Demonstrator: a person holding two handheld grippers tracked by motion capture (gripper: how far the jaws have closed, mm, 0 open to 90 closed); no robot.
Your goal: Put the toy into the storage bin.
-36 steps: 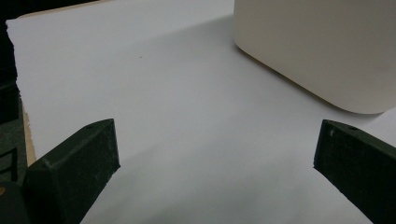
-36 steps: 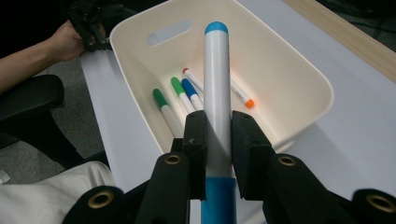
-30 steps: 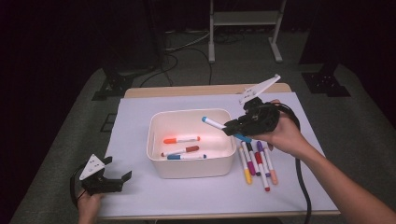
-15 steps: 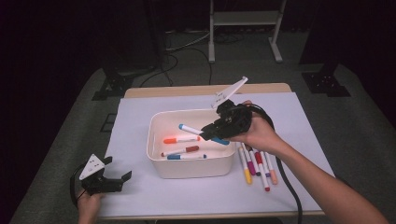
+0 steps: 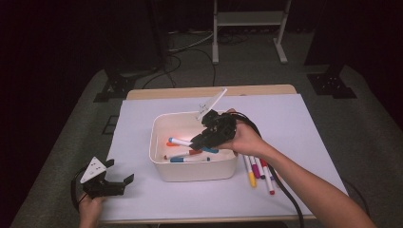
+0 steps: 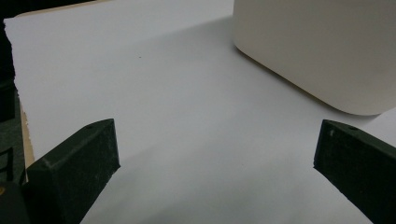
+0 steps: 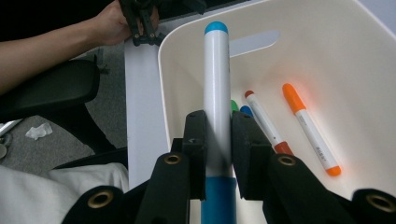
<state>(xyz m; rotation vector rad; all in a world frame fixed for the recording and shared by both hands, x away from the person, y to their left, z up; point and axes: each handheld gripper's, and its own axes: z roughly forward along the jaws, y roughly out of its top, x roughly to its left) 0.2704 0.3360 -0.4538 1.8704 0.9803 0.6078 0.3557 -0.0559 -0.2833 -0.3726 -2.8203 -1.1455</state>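
Right gripper point(image 7: 218, 140) clamps a blue marker point(image 7: 216, 88) over the bin point(image 5: 164, 167) — lower, then release flat; left gripper point(image 5: 110, 181) idles apart.

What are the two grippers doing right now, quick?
Left gripper: open, holding nothing, resting on the table.
Right gripper: closed on a blue-capped marker, over the white bin.
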